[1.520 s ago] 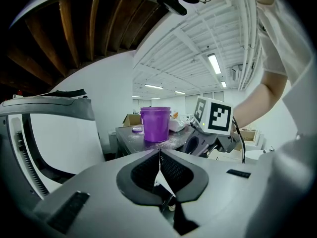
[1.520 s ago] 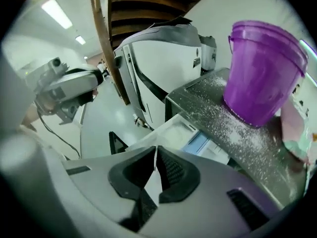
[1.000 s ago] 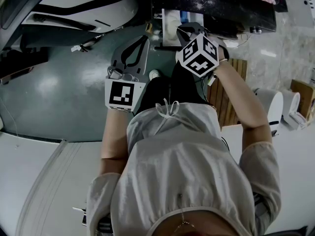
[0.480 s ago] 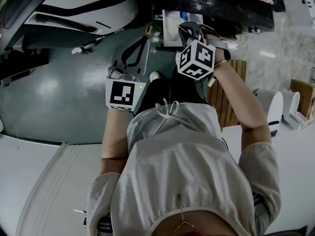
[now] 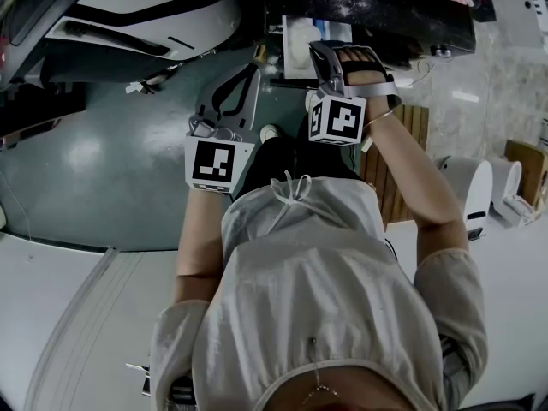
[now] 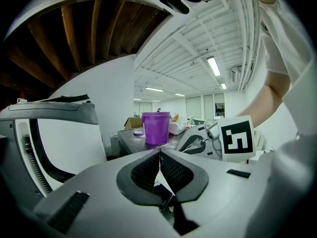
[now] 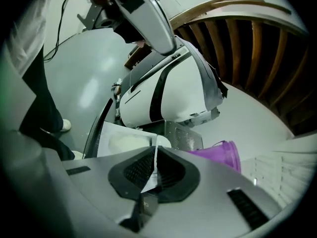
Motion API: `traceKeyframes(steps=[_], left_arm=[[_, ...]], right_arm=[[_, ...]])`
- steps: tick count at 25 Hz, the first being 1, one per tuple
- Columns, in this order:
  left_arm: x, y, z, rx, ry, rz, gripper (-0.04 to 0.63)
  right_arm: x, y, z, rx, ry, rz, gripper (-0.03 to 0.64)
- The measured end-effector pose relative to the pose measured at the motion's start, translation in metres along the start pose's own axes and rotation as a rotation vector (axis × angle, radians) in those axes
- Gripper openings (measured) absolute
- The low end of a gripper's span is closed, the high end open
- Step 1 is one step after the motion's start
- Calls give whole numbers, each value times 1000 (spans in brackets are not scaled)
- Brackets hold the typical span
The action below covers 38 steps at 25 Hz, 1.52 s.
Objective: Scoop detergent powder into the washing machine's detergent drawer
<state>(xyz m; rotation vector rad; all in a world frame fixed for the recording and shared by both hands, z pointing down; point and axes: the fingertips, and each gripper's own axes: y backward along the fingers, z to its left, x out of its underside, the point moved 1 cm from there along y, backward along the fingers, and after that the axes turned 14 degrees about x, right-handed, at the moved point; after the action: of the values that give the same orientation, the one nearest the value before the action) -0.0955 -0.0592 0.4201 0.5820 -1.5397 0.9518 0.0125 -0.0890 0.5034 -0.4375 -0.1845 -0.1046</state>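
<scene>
Biggest thing here is the washing machine [image 5: 128,7], glossy white rounded shell with black trim. Next to it is a dark bench [image 5: 411,24], its top dusted with white specks. The head view only catches a sliver of the purple plastic bucket [image 6: 156,128]; the left gripper view shows it whole and upright on the bench. The detergent drawer [image 7: 124,144] is a flat white tray by the bench's left edge, and only the right gripper view shows the pale powder in it. Left gripper [image 6: 159,151] and right gripper [image 7: 156,148] both have their ribbed black pads pressed together, nothing between them.
</scene>
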Motion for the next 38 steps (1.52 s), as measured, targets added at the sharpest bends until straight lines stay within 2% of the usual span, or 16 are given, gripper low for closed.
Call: traceKeyframes(steps=[6, 12, 16, 20, 24, 28, 33, 38], left_arm=[[0, 3, -9, -1, -3, 5, 23], [1, 6, -10, -8, -5, 4, 23], [-1, 7, -9, -9, 2, 17, 23], [-4, 6, -8, -4, -10, 7, 23], [-7, 5, -7, 3, -6, 17, 23], [-17, 3, -4, 2, -38, -9, 23], [-28, 6, 0, -3, -13, 28, 23], [-45, 7, 8, -20, -39, 9, 23]], right_arm=[[-6, 8, -14, 121, 25, -55, 14], [-13, 11, -28, 260, 98, -114, 14], [-12, 11, -32, 286, 108, -113, 14], [-10, 12, -37, 279, 65, -104, 14], [-8, 14, -46, 252, -53, -89, 14], [-5, 20, -65, 246, -220, -74, 14], [-1, 33, -93, 257, -439, -68, 14], [1, 50, -120, 282, -675, -98, 14]])
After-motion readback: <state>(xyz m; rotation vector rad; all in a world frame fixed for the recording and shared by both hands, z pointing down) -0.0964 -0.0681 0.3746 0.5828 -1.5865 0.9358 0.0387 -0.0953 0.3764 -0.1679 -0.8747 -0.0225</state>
